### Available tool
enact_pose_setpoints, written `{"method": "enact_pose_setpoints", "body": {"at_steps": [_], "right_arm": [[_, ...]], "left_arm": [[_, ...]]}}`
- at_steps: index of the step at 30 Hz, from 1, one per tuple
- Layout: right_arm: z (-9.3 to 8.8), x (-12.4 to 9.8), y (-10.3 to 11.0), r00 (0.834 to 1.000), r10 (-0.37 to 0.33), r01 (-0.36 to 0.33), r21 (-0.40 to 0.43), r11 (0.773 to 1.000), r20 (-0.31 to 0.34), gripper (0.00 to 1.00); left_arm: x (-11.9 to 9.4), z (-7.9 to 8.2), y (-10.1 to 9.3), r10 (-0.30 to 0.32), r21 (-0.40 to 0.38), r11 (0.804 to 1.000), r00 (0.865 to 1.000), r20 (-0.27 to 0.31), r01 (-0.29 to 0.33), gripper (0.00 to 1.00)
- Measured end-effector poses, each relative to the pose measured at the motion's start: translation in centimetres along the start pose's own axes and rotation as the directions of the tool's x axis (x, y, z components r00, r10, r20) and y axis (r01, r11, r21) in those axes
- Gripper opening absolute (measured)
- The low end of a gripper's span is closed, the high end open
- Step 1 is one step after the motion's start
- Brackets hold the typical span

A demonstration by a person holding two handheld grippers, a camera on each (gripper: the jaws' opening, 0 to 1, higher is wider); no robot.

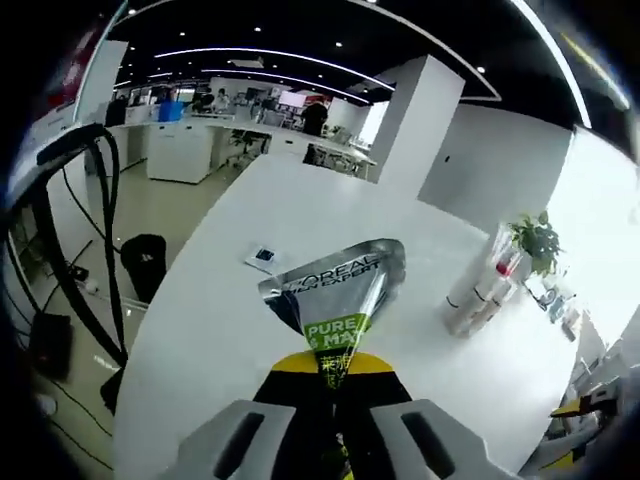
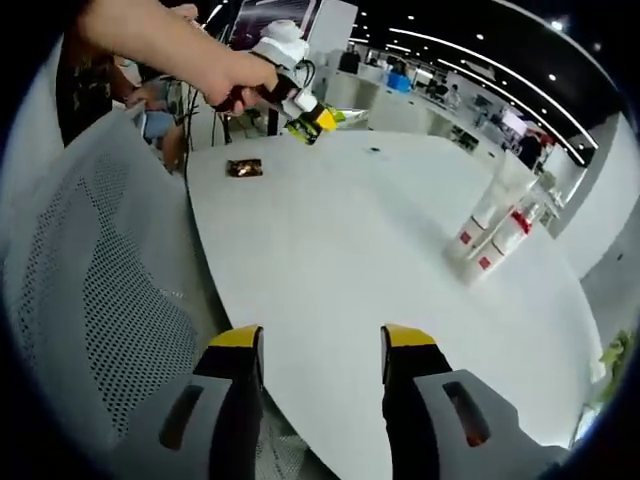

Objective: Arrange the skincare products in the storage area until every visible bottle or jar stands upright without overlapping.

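While the silver tube [image 1: 335,290] is clamped between the jaws of the left gripper [image 1: 335,425], its long axis runs straight ahead along those jaws, crimped flat end pointing away and held up off the white table [image 1: 230,330]. In the left gripper view the upright white bottles [image 1: 480,290] are seen well apart from the tube, ahead and to the right on the tabletop, beside a small potted plant [image 1: 535,240].

In the right gripper view the right gripper [image 2: 322,350] is seen with its fingers spread and nothing between them, low over the near table edge; the same 2 or 3 bottles [image 2: 495,235] stand ahead and to its right, and the left gripper [image 2: 300,110] is visible far across the table, carried in a person's hand [image 2: 235,80]. A small brown packet [image 2: 243,168] lies flat near that far edge.

It is judged that the tube must be carried toward the bottle group and turned from lying forward to upright; the empty right gripper seems nearer to that group.
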State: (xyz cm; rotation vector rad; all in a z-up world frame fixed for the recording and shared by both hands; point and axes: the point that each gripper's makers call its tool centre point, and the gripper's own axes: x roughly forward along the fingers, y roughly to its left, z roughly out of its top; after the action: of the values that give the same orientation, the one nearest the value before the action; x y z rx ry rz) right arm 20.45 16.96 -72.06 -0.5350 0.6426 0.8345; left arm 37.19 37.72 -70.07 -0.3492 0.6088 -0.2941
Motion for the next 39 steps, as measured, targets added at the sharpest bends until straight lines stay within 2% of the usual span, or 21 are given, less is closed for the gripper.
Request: {"method": "enact_pose_setpoints", "body": {"at_steps": [3, 5, 9, 10, 13, 14, 15, 16, 17, 18, 20, 21, 23, 26, 28, 30, 32, 33, 35, 37, 39], "right_arm": [[1.1, -0.3, 0.0, 0.998, 0.020, -0.023, 0.068, 0.997, 0.056, 0.45], [2.2, -0.7, 0.2, 0.993, 0.046, -0.055, 0.085, 0.995, 0.107, 0.46], [6.2, -1.7, 0.7, 0.962, 0.102, -0.161, 0.225, 0.961, 0.253, 0.50], [6.7, -1.7, 0.7, 0.956, 0.109, -0.177, 0.241, 0.954, 0.271, 0.51], [10.2, -2.2, 2.2, 0.890, 0.205, -0.370, 0.381, 0.847, 0.407, 0.53], [11.1, -2.2, 2.5, 0.868, 0.226, -0.429, 0.439, 0.789, 0.443, 0.53], [11.4, -2.2, 2.7, 0.857, 0.237, -0.455, 0.459, 0.763, 0.457, 0.53], [12.2, -2.1, 3.4, 0.826, 0.273, -0.530, 0.516, 0.673, 0.493, 0.53], [12.4, -2.0, 3.6, 0.820, 0.277, -0.547, 0.540, 0.640, 0.501, 0.53], [12.6, -1.9, 3.7, 0.815, 0.278, -0.555, 0.548, 0.626, 0.508, 0.53], [13.1, -1.6, 3.4, 0.813, 0.252, -0.547, 0.540, 0.639, 0.525, 0.53], [13.4, -1.7, 3.5, 0.808, 0.248, -0.555, 0.548, 0.626, 0.535, 0.52], [14.6, -1.9, 3.1, 0.789, 0.213, -0.577, 0.576, 0.579, 0.577, 0.51], [15.4, -2.0, 2.3, 0.779, 0.168, -0.587, 0.609, 0.534, 0.604, 0.46], [15.4, -1.8, 1.7, 0.786, 0.143, -0.580, 0.637, 0.509, 0.601, 0.43], [15.0, -1.6, 1.2, 0.804, 0.122, -0.561, 0.676, 0.478, 0.581, 0.33], [15.0, -1.6, 0.9, 0.803, 0.112, -0.565, 0.686, 0.459, 0.586, 0.23], [14.6, -1.4, 0.9, 0.816, 0.114, -0.549, 0.697, 0.461, 0.567, 0.19], [14.3, -1.4, 1.0, 0.818, 0.120, -0.553, 0.712, 0.433, 0.563, 0.17], [14.2, -1.5, 1.2, 0.815, 0.123, -0.556, 0.707, 0.438, 0.566, 0.16], [14.0, -1.5, 1.2, 0.824, 0.129, -0.542, 0.701, 0.464, 0.551, 0.14]], "left_arm": [[-2.2, -0.8, -3.4, -0.069, 0.053, 0.996, 0.998, 0.002, 0.069, 0.03], [-3.6, -1.5, -5.1, -0.090, 0.045, 0.995, 0.996, 0.010, 0.089, 0.03], [-6.5, -4.5, -8.8, -0.162, 0.112, 0.980, 0.986, -0.025, 0.164, 0.03], [-6.8, -4.8, -8.9, -0.157, 0.112, 0.981, 0.987, -0.027, 0.159, 0.03], [-8.4, -6.8, -10.8, -0.200, 0.090, 0.975, 0.979, -0.046, 0.203, 0.03], [-8.9, -7.1, -11.5, -0.222, 0.078, 0.971, 0.974, -0.044, 0.225, 0.03], [-9.1, -7.3, -11.8, -0.232, 0.073, 0.969, 0.972, -0.047, 0.235, 0.03], [-9.6, -7.5, -12.3, -0.245, 0.079, 0.965, 0.968, -0.051, 0.249, 0.03], [-9.7, -7.5, -12.6, -0.255, 0.076, 0.963, 0.966, -0.055, 0.258, 0.03], [-10.0, -7.4, -12.9, -0.263, 0.076, 0.961, 0.963, -0.056, 0.267, 0.03], [-10.4, -7.3, -13.2, -0.276, 0.076, 0.957, 0.959, -0.062, 0.280, 0.03], [-10.5, -7.3, -13.4, -0.278, 0.078, 0.956, 0.959, -0.063, 0.282, 0.03], [-10.7, -7.6, -13.9, -0.294, 0.078, 0.951, 0.952, -0.082, 0.301, 0.03], [-11.0, -7.9, -14.4, -0.307, 0.094, 0.944, 0.947, -0.096, 0.315, 0.03], [-11.1, -8.0, -14.6, -0.312, 0.110, 0.940, 0.944, -0.108, 0.323, 0.03], [-11.2, -8.0, -14.8, -0.315, 0.125, 0.936, 0.942, -0.117, 0.329, 0.03], [-11.2, -8.2, -14.9, -0.304, 0.176, 0.929, 0.943, -0.134, 0.324, 0.04], [-11.3, -8.2, -15.0, -0.298, 0.204, 0.925, 0.945, -0.136, 0.320, 0.04], [-11.2, -8.5, -15.1, -0.293, 0.214, 0.923, 0.944, -0.150, 0.320, 0.04], [-11.2, -8.6, -15.1, -0.290, 0.247, 0.914, 0.944, -0.161, 0.323, 0.04], [-11.2, -8.9, -15.1, -0.292, 0.250, 0.911, 0.941, -0.173, 0.328, 0.06]]}}
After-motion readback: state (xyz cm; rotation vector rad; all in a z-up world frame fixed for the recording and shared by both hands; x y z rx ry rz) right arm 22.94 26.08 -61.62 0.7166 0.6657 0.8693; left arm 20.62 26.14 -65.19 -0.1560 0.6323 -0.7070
